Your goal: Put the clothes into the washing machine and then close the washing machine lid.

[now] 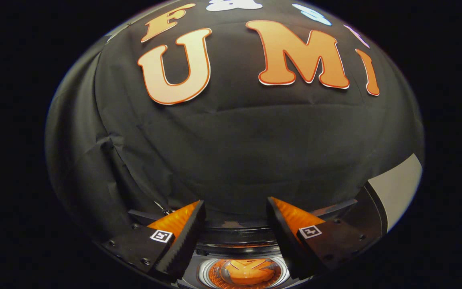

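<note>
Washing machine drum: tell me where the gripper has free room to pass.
The open gripper holds nothing; the gap between its fingers is free, leading down to the washing machine drum below. Ahead stands only the black cloth wall. A light panel borders the right.

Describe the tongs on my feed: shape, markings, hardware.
The tongs have two wedge-shaped fingers tapering toward the tips, with sawtooth ridges along their inner faces. Each sits on a dark bracket with visible screws and carries a small square black-and-white tag. They stand open, nothing between them.

The tongs stand spread wide, nothing between their fingers.
</note>
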